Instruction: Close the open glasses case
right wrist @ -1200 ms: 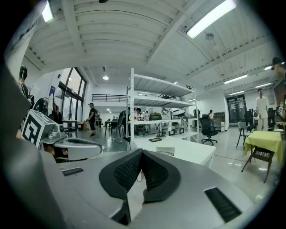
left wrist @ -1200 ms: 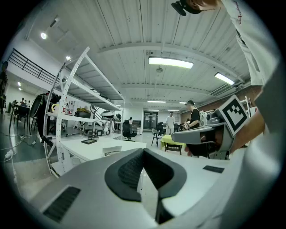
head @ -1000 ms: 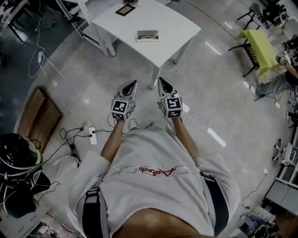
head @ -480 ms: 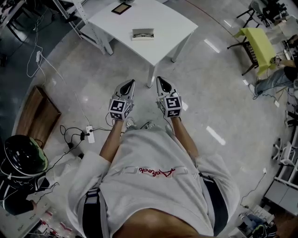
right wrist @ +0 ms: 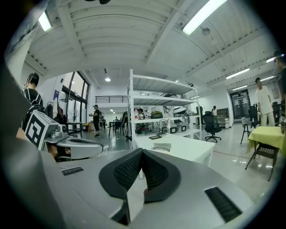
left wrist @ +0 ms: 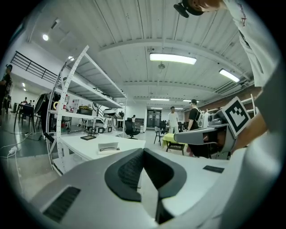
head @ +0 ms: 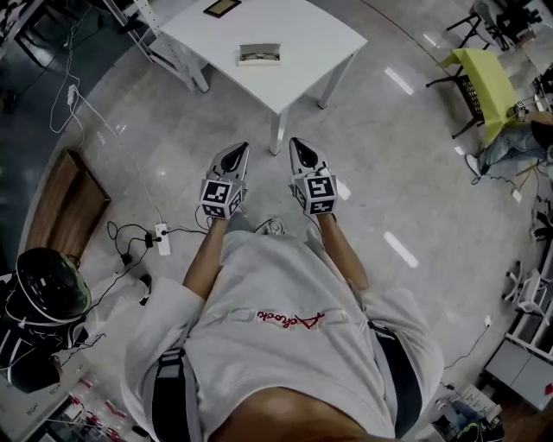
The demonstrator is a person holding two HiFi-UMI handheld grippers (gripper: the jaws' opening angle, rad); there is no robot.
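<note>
The glasses case (head: 259, 54) lies open on the white table (head: 311, 43), well ahead of both grippers. In the left gripper view the glasses case (left wrist: 108, 146) is a small pale box on the table (left wrist: 85, 150); in the right gripper view the glasses case (right wrist: 161, 147) rests on the table (right wrist: 192, 154). My left gripper (head: 243, 149) and right gripper (head: 295, 143) are held side by side over the floor, short of the table's near corner. The jaws of the left gripper (left wrist: 142, 150) and the right gripper (right wrist: 141, 151) are shut with nothing between them.
A dark flat device (head: 222, 8) lies at the table's far side. On the floor are a power strip with cables (head: 160, 235), a wooden board (head: 67, 207) and a black helmet (head: 50, 287) to the left. A yellow table (head: 481, 76) is at the right. People stand far off (left wrist: 172, 120).
The person and both grippers have drifted a little across the floor, so the table and case now sit slightly higher and further left in the head view. Both jaws stay shut.
</note>
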